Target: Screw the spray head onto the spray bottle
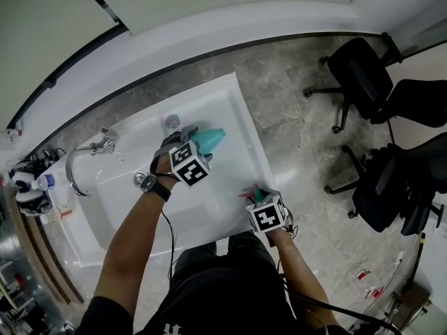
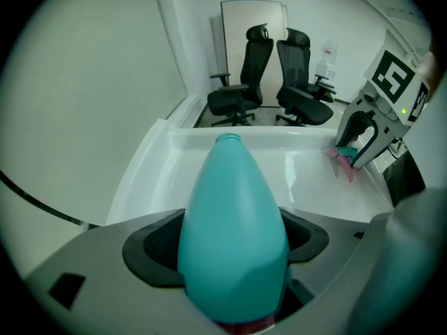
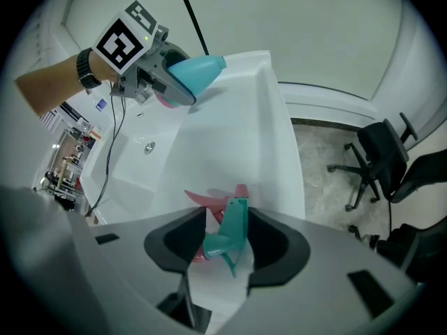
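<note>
- Over the sink (image 1: 246,114), on the side away from its tap, the left hand-held gripper (image 1: 192,139) is clamped on the wide lower body of the teal spray bottle (image 2: 232,222). The bottle is clear of the sink floor.
- At the bottle's narrow end, the neck (image 2: 228,139) is bare, with no cap or head on it, and it points toward the sink's far side wall.
- By the sink's near side wall, well apart from the bottle, the right hand-held gripper (image 1: 258,198) points steeply down with its jaws partway apart around the spray head (image 3: 228,230).
- One pad lies against the spray head's teal body and its collar sits at the other pad. It looks like a light pinch, though how firm it is cannot be judged.
- Below those jaws, the head's pink trigger (image 3: 202,199) looks to be at or just above the white sink surface, so the head seems barely lifted, if at all.
- Progress is early: each part is in its own gripper, but nothing is joined.
- Left to do: lift the head across the sink to the bottle, feed in the head's dip tube if it has one, seat the collar on the neck, then turn it until tight.
</note>
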Motion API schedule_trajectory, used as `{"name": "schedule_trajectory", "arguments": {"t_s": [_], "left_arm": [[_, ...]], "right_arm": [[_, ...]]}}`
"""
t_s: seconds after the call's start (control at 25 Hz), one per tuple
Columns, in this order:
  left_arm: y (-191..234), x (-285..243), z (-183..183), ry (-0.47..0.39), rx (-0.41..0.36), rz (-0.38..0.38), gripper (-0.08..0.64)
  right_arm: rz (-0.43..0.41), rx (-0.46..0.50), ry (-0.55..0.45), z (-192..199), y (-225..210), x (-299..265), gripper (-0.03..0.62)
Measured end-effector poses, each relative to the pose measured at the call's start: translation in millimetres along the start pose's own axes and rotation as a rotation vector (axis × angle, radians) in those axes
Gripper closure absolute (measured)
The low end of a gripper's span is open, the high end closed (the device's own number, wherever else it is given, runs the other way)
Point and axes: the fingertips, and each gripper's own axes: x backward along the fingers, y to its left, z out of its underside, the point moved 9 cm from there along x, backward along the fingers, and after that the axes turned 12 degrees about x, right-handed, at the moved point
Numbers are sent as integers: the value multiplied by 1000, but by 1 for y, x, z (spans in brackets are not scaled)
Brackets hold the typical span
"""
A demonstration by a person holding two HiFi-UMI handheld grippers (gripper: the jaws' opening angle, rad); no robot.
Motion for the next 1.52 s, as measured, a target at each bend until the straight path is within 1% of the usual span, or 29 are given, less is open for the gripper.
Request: {"name": "schedule_trajectory", "arguments": {"t_s": [0.12,0.4,0.64,0.8,1.04,1.16,1.24,1.4,1.52], "left_arm": [[-7,21,-2,-39,8,-5,183],[-21,93,-3,-126,20,-44,181],[-22,165,1,-206,28,-93,181],[-30,208,10,-256,20,-122,181],[-45,262,24,-330,24,-144,179],[-55,289,33,-400,42,-160,179],[-62,309,40,-471,68,-170,179],[-75,342,60,-631,124,-195,179],[-80,356,76,-705,156,-205,179]], "right_arm": [[-9,5,-46,-3,3,18,403],[7,26,-170,-23,24,81,403],[51,76,-291,-52,53,134,403],[77,112,-353,-63,77,165,404],[116,162,-437,-76,110,206,403],[136,196,-490,-84,126,228,403],[156,228,-537,-90,138,247,404],[215,324,-647,-106,159,291,403],[271,396,-705,-117,171,320,403]]}}
